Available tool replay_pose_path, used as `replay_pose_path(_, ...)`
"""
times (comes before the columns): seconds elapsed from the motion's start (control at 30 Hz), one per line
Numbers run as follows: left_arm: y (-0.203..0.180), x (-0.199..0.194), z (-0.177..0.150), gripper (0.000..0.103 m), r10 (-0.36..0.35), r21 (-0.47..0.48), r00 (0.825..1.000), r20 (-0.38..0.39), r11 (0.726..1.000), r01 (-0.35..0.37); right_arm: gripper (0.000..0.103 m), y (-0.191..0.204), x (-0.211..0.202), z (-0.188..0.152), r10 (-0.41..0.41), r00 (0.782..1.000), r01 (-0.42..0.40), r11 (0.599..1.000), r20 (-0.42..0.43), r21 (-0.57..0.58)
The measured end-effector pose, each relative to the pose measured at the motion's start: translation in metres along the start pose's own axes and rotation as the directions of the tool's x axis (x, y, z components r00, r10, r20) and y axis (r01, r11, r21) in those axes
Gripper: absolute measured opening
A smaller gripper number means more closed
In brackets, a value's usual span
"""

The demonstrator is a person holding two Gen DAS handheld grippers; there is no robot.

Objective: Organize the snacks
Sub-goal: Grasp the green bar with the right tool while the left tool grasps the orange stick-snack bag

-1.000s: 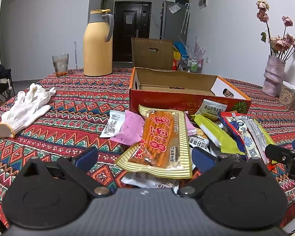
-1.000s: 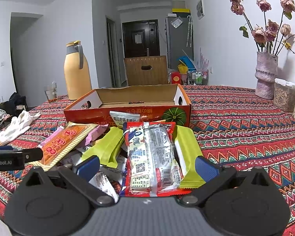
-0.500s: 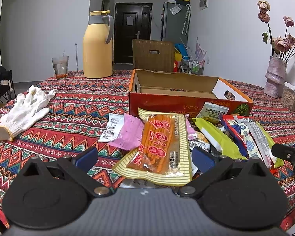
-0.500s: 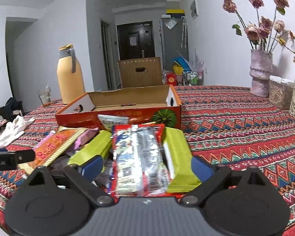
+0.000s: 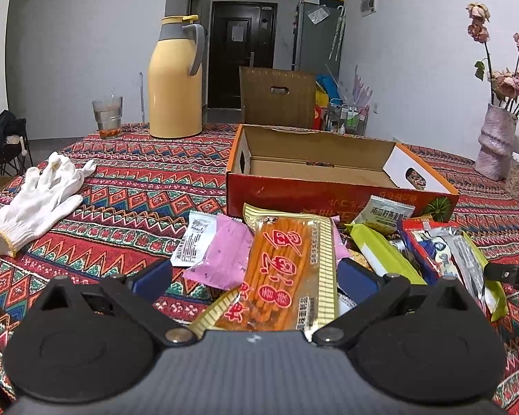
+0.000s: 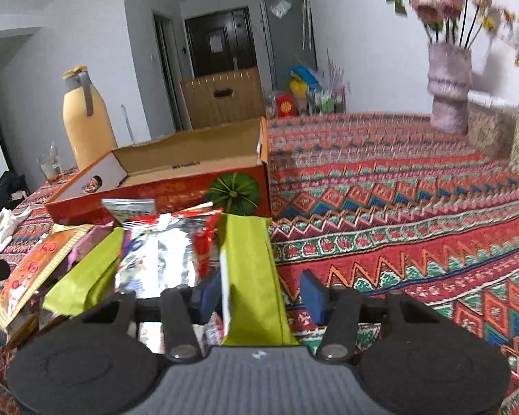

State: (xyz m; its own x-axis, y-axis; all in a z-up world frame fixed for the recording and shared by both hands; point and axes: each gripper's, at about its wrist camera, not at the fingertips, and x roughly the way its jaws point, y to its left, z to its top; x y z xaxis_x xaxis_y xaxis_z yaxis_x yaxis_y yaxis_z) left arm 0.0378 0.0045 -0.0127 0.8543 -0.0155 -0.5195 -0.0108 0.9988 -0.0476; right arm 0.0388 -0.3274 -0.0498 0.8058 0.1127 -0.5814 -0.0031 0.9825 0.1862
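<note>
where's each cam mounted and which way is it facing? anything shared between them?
Left wrist: on the left gripper, low over the table, facing the orange snack pack and cardboard box; its two open fingers show.
Right wrist: on the right gripper, tilted, facing a green packet between its narrowed fingers, box beyond.
Shared: box, snack pile, yellow thermos, flower vase; each glimpses the other gripper at its edge.

Left tool (image 5: 254,278): fingers spread wide, level, low over the table (image 5: 128,186), pointing toward the open cardboard box (image 5: 315,173). Right tool (image 6: 257,294): fingers narrower apart, blue pads (image 6: 311,295) not closed, tilted, aimed just right of the box's near corner.
</note>
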Motion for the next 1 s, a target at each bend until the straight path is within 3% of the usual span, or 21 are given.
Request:
replay_pose_path(0.23, -0.003, 0.014, 0.003, 0.103, 0.023, 0.0, 0.999, -0.042, 1.0, -0.023, 0.049, -0.009, 0.034, 0.005, 0.071, 0.994, -0.068, 0.997, -0.088, 0.042)
replay_pose_path(0.4, -0.005, 0.022, 0.003, 0.103, 0.025, 0.014, 0.997, -0.066, 1.0, -0.024, 0.037, -0.011, 0.039, 0.005, 0.111, 0.989, -0.106, 0.993, -0.094, 0.06)
replay_pose_path(0.77, -0.013, 0.045, 0.016, 0.103, -0.017, 0.07, 0.986, -0.164, 0.997, 0.029, 0.036, -0.007, -0.003, -0.003, 0.007, 0.993, -0.014, 0.998, 0.117, 0.056)
replay_pose_path(1.0, -0.024, 0.059, 0.019, 0.103, -0.036, 0.102, 0.972, -0.233, 0.993, 0.061, 0.036, -0.003, -0.007, -0.01, 0.01, 0.994, -0.016, 0.998, 0.113, 0.057)
